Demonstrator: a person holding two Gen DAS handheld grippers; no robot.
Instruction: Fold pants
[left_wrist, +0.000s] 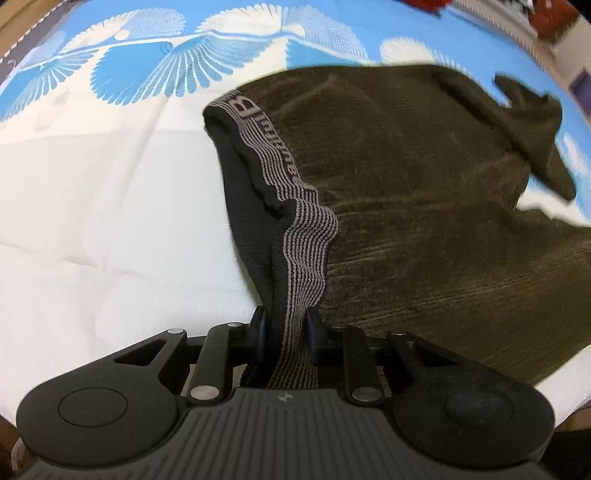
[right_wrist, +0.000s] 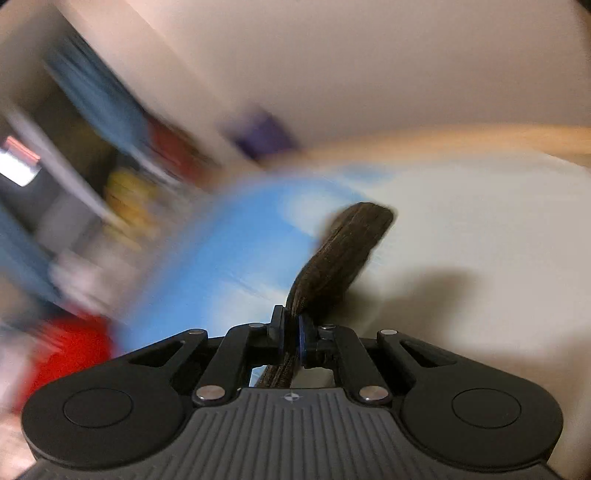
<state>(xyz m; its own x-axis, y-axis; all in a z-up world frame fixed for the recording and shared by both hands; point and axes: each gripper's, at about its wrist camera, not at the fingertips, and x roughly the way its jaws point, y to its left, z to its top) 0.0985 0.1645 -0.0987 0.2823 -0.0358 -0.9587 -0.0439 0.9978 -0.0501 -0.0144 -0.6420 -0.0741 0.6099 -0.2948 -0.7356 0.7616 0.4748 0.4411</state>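
In the left wrist view the pants (left_wrist: 424, 206) lie on the bedsheet (left_wrist: 92, 206), filling the centre and right of the frame, their waistband (left_wrist: 306, 240) running from upper centre down to the bottom centre.

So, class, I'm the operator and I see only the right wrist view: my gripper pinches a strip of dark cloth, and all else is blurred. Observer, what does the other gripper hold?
Observer: The left gripper is closed on the striped waistband of the pants.
Operator: Are the pants off the bed?
Observer: Mostly not. They spread over the blue and white bedcover, with the waistband pulled up toward the left gripper.
Operator: Is the cloth flat?
Observer: No. The waistband is bunched and twisted, and a dark flap sticks out at the far side.
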